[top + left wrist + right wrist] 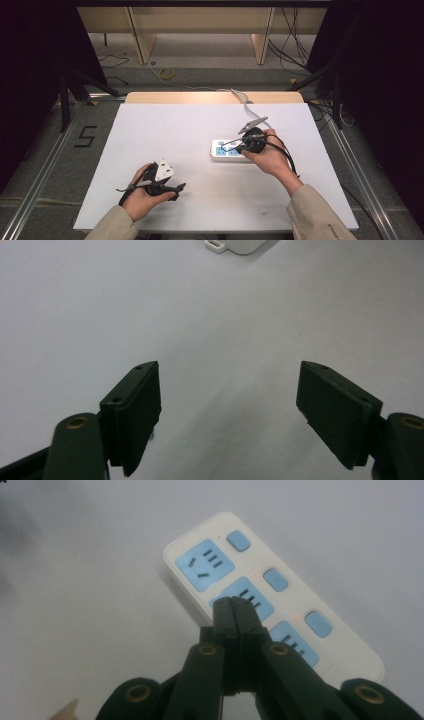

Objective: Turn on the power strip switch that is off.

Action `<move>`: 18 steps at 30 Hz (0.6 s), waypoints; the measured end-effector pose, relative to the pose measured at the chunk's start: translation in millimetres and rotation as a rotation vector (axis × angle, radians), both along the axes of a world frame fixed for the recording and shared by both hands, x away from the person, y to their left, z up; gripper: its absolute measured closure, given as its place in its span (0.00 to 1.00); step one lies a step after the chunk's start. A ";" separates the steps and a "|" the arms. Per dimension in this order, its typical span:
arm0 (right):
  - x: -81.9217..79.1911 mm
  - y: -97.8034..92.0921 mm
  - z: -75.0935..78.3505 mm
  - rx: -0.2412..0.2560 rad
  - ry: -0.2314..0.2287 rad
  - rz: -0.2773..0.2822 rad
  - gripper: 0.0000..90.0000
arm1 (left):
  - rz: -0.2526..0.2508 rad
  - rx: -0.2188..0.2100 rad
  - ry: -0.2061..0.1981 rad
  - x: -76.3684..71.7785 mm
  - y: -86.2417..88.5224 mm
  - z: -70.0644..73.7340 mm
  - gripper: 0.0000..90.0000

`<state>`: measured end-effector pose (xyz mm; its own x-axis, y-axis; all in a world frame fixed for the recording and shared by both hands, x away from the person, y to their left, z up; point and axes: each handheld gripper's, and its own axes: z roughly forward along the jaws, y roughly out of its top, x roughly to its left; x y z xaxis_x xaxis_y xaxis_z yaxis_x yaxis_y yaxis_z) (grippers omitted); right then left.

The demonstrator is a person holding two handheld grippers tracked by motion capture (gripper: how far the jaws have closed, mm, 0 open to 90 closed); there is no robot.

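Right gripper (233,605) has its jaws pressed together with nothing between them, tip over the middle socket of the white power strip (280,587), which lies right of centre on the surface (165,130), nearer the right edge than the left. It looks like the step is pressing one of the blue switch buttons (275,579) (tip sits just beside them), so next move calls for a small sideways shift and a straight push. Left gripper (230,410) is spread wide and empty near the front edge, well apart from the strip; plenty of open room all round.
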<state>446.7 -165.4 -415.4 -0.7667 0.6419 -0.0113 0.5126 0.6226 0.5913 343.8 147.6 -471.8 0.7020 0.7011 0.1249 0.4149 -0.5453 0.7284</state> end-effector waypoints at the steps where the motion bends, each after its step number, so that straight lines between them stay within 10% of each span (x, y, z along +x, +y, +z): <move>1: 0.6 0.5 0.2 0.000 0.002 0.000 1.00 | 0.000 0.000 0.000 0.0 0.0 0.1 0.29; 18: 14.2 10.4 -1.2 -0.014 0.002 -0.002 1.00 | 0.000 -0.001 0.002 0.1 0.0 0.1 0.29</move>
